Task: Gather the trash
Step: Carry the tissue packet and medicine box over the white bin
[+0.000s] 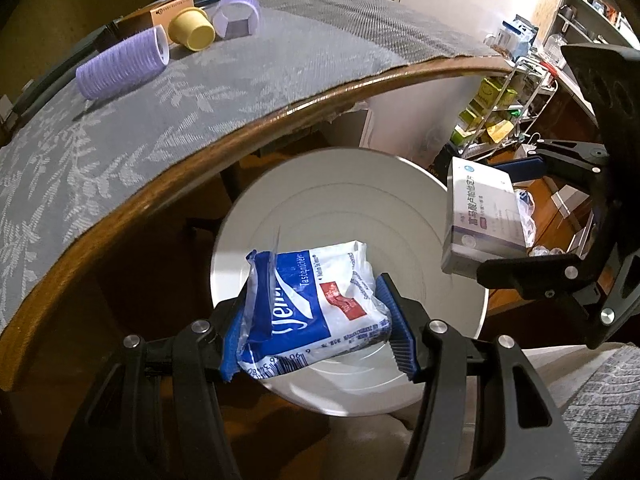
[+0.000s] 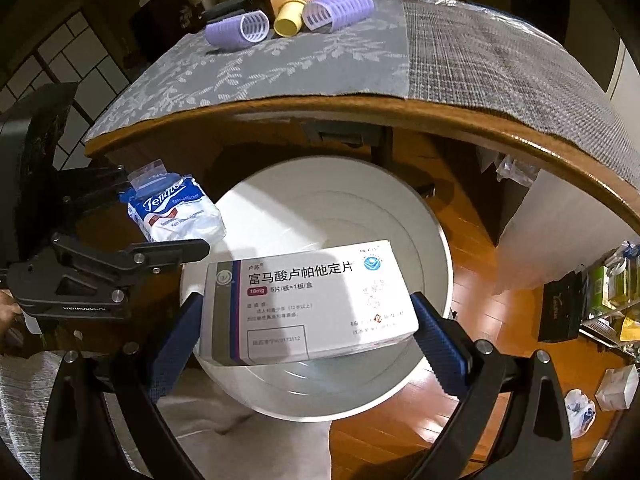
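Observation:
My left gripper (image 1: 316, 324) is shut on a blue and white tissue pack (image 1: 316, 304), held over the open white bin (image 1: 320, 208) on the floor. My right gripper (image 2: 308, 328) is shut on a white medicine box (image 2: 308, 300) with printed characters, also above the white bin (image 2: 424, 236). In the left wrist view the medicine box (image 1: 480, 216) and right gripper (image 1: 516, 220) hang at the bin's right rim. In the right wrist view the tissue pack (image 2: 176, 208) and left gripper (image 2: 160, 216) hang at the bin's left rim.
The table (image 1: 248, 132) with a grey leaf-patterned cloth carries two purple hair rollers (image 1: 120, 64), (image 1: 236, 12), a yellow cup (image 1: 192, 28) and an orange box (image 1: 172, 10) near its far edge. A wire rack (image 1: 504, 112) with packages stands on the wooden floor (image 2: 460, 400) to the right.

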Tool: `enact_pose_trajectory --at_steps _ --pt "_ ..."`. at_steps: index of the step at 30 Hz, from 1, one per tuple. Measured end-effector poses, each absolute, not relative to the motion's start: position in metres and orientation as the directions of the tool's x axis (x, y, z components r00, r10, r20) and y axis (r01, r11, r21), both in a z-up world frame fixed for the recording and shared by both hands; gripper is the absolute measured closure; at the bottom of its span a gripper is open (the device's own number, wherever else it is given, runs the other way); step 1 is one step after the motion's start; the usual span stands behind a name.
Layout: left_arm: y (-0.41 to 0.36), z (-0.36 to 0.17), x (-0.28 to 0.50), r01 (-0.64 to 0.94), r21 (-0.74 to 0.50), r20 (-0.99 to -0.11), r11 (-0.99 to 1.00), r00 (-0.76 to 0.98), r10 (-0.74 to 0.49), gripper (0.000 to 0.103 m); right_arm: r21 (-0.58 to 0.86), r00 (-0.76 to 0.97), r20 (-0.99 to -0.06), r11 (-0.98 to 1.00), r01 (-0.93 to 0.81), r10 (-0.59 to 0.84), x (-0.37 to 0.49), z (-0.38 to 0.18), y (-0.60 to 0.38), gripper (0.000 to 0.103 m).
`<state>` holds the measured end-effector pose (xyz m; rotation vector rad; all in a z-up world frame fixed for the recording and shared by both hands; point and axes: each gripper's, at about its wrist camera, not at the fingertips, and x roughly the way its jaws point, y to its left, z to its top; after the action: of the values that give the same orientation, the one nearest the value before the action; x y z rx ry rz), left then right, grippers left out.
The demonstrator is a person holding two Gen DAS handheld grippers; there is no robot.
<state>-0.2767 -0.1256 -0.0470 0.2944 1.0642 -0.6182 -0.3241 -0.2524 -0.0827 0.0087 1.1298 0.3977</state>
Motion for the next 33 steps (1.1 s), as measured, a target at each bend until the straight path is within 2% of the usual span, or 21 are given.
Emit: enact_pose_trajectory --at_steps 33 --pt "-0.146 -0.09 -0.252 0.613 -0.064 -0.919 0.788 0.272 -0.286 0.044 0.205 0.263 -0.921 0.932 -0.299 0.287 -0.307 -0.139 -0.247 0.006"
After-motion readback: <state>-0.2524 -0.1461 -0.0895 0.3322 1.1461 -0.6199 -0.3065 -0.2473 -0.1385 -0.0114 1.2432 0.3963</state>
